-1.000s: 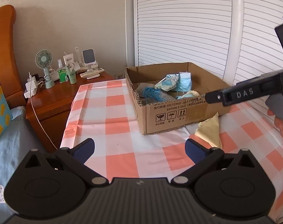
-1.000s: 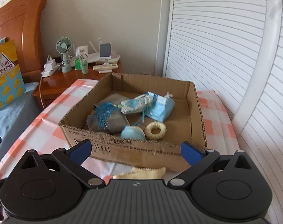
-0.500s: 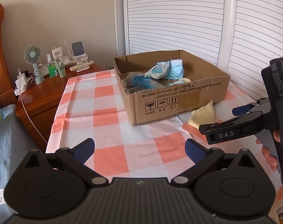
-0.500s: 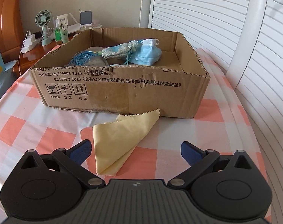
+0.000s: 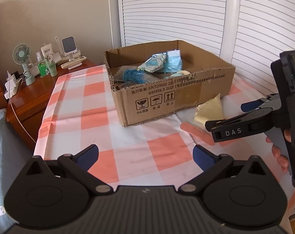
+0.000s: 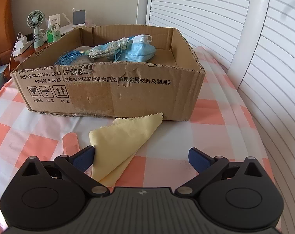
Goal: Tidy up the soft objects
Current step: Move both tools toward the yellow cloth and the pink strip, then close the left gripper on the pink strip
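right gripper (image 6: 140,157) has dropped to yellow cloth (image 6: 120,140), jaws wide.

You see a pale yellow cloth (image 6: 126,136) on a tablecloth (image 6: 211,113) checked in orange-pink and white. The box (image 6: 112,91) is brown cardboard with black print; inside lie a light blue face mask (image 6: 139,51), a blue-patterned pouch (image 6: 106,49) and a blue tassel (image 6: 69,58). Your gripper pads (image 6: 84,156) are dark blue on black bodies.
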`<act>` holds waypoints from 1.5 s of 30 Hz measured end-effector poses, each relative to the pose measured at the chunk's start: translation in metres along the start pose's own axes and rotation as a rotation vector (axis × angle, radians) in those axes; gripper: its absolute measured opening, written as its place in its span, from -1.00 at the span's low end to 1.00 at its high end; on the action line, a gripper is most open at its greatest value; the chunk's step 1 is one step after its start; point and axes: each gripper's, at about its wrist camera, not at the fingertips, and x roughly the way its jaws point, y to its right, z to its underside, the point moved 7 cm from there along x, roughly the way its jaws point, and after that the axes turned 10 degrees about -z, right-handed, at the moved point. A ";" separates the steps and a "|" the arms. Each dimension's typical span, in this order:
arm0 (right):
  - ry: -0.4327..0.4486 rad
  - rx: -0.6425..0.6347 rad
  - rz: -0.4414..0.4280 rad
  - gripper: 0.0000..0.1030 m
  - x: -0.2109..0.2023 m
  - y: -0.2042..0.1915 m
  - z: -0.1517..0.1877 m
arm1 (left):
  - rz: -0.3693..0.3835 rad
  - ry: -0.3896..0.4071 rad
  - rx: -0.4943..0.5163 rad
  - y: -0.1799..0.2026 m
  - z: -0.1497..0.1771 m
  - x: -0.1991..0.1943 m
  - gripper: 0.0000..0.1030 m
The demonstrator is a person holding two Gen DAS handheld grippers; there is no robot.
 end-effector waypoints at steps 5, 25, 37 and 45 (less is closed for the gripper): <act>-0.016 -0.029 -0.045 1.00 -0.002 -0.012 0.008 | -0.015 -0.005 0.008 0.002 -0.002 0.002 0.99; -0.012 -0.078 -0.093 1.00 -0.025 0.008 0.029 | 0.033 -0.051 0.072 0.036 -0.002 0.024 0.91; 0.029 -0.098 -0.111 1.00 -0.031 0.014 0.036 | 0.097 -0.102 0.029 0.060 -0.002 0.044 -0.01; 0.045 -0.113 -0.126 1.00 -0.034 0.014 0.038 | 0.103 -0.088 0.008 0.067 -0.007 0.045 -0.63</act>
